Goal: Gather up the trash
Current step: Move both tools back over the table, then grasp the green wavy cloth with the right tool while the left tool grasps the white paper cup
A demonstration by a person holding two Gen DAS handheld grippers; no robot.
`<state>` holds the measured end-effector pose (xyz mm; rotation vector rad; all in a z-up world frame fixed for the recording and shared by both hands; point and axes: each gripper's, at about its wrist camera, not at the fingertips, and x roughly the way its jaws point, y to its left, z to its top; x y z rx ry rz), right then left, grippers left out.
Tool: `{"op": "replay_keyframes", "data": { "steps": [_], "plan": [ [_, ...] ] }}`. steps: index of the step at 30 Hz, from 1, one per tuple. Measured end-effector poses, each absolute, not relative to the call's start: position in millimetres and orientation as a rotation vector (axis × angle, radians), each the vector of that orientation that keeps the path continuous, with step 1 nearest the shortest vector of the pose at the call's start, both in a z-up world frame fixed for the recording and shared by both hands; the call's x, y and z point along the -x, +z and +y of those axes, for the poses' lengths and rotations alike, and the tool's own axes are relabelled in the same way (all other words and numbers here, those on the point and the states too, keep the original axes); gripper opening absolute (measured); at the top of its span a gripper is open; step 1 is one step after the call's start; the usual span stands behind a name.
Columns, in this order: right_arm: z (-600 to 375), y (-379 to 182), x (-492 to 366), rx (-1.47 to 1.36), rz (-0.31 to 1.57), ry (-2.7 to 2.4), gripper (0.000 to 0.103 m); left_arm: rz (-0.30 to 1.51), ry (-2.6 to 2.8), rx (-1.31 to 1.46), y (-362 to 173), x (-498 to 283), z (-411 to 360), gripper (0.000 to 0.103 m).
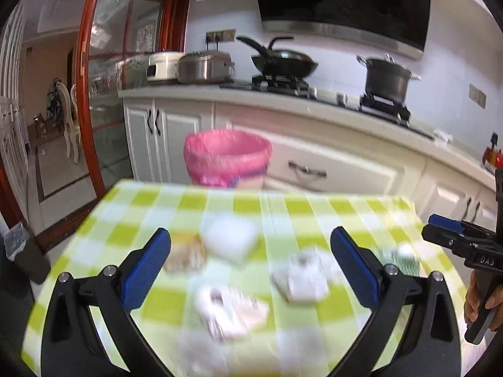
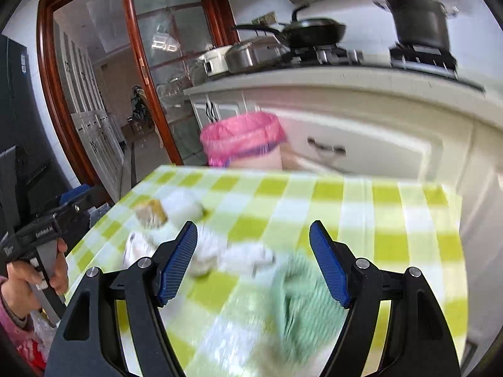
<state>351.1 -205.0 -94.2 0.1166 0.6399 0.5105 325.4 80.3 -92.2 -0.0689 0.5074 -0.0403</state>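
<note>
Jaws apart, both grippers; trash (image 1: 232, 311) blurred; bin (image 1: 227, 157) half-hidden.

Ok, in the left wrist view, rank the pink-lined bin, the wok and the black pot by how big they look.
1. Pink-lined bin, clearly the largest.
2. Wok and black pot look about alike; the wok is wider, the pot taller, so I won't rank them.
</note>
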Motion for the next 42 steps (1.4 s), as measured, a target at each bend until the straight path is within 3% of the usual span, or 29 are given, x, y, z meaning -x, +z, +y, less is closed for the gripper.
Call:
{"op": "replay_keyframes", "data": {
  "steps": [8,25,29,35,42],
  "plan": [
    [-196.8,-131.9,-298.4,-0.07,0.695,0.462,0.071,0.57,-0.074,0.054,-130.0,-282.8,57.4,0.098],
    [-192.3,-173.2,-331.7,0.054,0.807,0.284,0.067,0.61,-0.048,0.021,-150.2,-272.6,67.9,0.098],
    [-186.7,-182.8,-345.4,0.099,0.861,0.258,0.054,0.624,-0.029,0.034,-153.1,-276.6,78.6,0.098],
    [-185.5,-191.1,-345.5,0.087,0.897,0.282,0.015,0.658,-0.001,0.066,-157.5,-291.5,95.2,0.098],
    [-177.1,-173.7,-320.5,0.049,0.832,0.353,0.012,0.71,0.02,0.098,-164.3,-321.0,102.7,0.098]
  ]
}}
